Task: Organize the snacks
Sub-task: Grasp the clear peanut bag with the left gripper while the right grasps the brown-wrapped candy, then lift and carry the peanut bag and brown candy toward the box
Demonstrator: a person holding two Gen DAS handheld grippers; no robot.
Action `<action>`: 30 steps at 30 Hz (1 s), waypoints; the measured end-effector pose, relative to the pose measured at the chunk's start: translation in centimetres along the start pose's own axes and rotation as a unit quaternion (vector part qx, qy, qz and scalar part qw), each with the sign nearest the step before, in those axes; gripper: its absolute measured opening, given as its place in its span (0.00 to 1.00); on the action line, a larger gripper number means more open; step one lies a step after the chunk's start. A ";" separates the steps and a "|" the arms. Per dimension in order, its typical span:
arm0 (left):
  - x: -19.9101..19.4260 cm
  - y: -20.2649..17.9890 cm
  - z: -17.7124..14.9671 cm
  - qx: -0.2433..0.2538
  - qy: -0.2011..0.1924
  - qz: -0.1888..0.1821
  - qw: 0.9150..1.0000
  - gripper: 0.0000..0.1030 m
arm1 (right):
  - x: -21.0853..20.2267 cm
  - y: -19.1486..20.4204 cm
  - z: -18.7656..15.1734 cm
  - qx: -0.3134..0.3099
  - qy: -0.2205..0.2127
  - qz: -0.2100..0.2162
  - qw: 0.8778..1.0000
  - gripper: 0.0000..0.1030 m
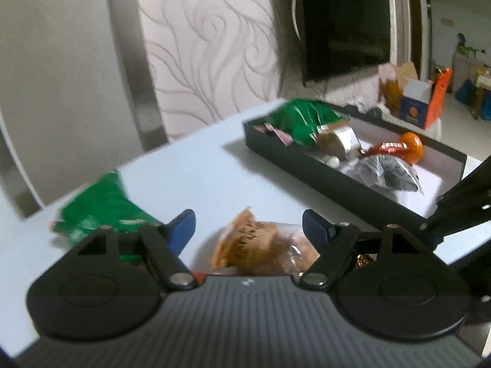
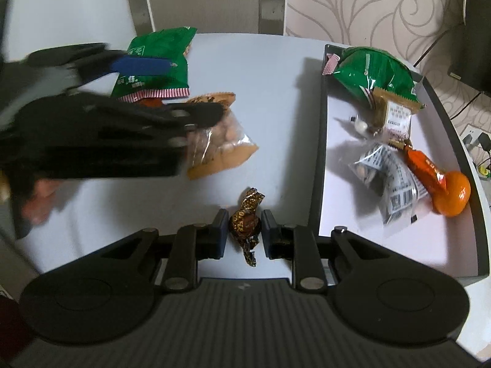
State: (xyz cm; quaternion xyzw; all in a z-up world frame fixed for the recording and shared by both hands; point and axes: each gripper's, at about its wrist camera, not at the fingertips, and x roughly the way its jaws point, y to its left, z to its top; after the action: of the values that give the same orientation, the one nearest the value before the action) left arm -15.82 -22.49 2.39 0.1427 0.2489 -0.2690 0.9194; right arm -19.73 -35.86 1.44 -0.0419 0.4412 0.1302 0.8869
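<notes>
A dark tray (image 2: 320, 141) on the white table holds a green bag (image 2: 374, 72), a gold packet (image 2: 396, 113), a grey packet (image 2: 389, 181) and an orange wrapped snack (image 2: 442, 184). My right gripper (image 2: 244, 233) is open around a brown foil candy (image 2: 247, 222) lying on the table, its pads close on either side. My left gripper (image 1: 248, 230) is open above a tan bag of nuts (image 1: 260, 248), also in the right wrist view (image 2: 221, 141). A green snack bag (image 2: 156, 64) lies behind it, also in the left wrist view (image 1: 101, 211).
The tray (image 1: 307, 165) sits at the table's right. A patterned wall (image 1: 214, 46) and a dark TV (image 1: 343, 24) stand behind the table. Boxes and bags (image 1: 420, 98) sit on the floor beyond. The table edge runs close behind the green bag.
</notes>
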 end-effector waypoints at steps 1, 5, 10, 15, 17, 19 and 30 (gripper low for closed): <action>0.7 -0.1 0.0 0.002 0.012 -0.004 1.000 0.76 | -0.1 0.1 -0.1 -0.002 0.001 -0.001 1.000 0.26; 2.1 -0.4 -0.7 -0.008 0.043 -0.022 0.999 0.76 | -0.2 0.1 -0.1 -0.003 0.002 -0.005 1.000 0.26; 2.1 -0.7 -1.0 -0.006 0.041 -0.023 0.999 0.70 | -0.1 0.3 0.0 -0.009 0.002 -0.005 1.000 0.26; 1.6 -0.3 -1.0 -0.021 0.034 -0.025 0.999 0.60 | -0.2 0.3 0.0 -0.006 -0.001 -0.003 1.000 0.26; 1.4 -0.1 -1.1 -0.027 0.033 -0.024 0.999 0.58 | -0.2 0.1 0.0 -0.004 -0.001 -0.002 1.000 0.26; 1.2 0.0 -1.1 -0.032 0.031 -0.021 0.999 0.57 | -0.3 0.0 -0.1 -0.003 -0.002 -0.001 1.000 0.26; 0.2 1.0 -0.2 -0.053 0.018 -0.005 0.998 0.52 | -1.6 0.4 0.1 0.002 -0.013 0.021 1.000 0.26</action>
State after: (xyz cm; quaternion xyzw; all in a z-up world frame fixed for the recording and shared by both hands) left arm -15.19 -21.65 2.23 0.0975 0.2795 -0.2577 0.9198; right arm -20.71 -35.75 2.77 -0.0295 0.4307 0.1486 0.8897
